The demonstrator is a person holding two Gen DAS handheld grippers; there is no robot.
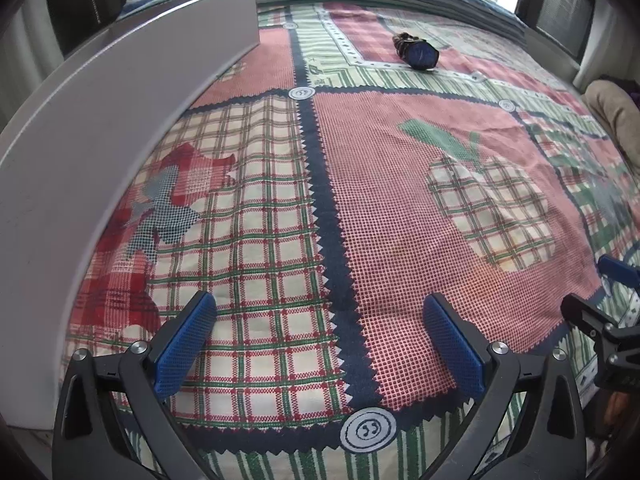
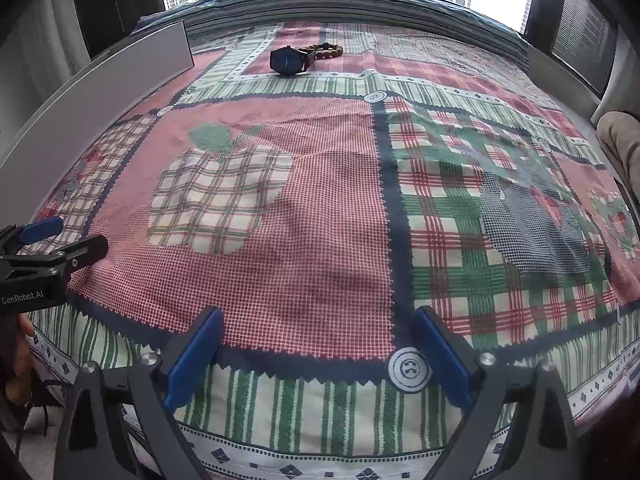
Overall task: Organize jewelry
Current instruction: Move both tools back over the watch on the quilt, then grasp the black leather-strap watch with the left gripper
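Note:
A dark wristwatch (image 1: 419,54) with a blue face lies far off on the patchwork cloth (image 1: 360,184). In the right wrist view the wristwatch (image 2: 289,61) touches a brown bead bracelet (image 2: 329,50) just behind it. A long white box (image 1: 100,120) runs along the left side of the cloth; its far end shows as the white box (image 2: 120,72). My left gripper (image 1: 320,332) stands open near the cloth's front edge, nothing between its blue pads. My right gripper (image 2: 318,346) is open too, empty, over the front edge. Both are far from the jewelry.
The patchwork cloth (image 2: 320,220) covers the table. The right gripper's frame (image 1: 608,320) shows at the right edge of the left view; the left gripper's body (image 2: 44,264) and a hand show at the left of the right view. Windows and curtains stand behind.

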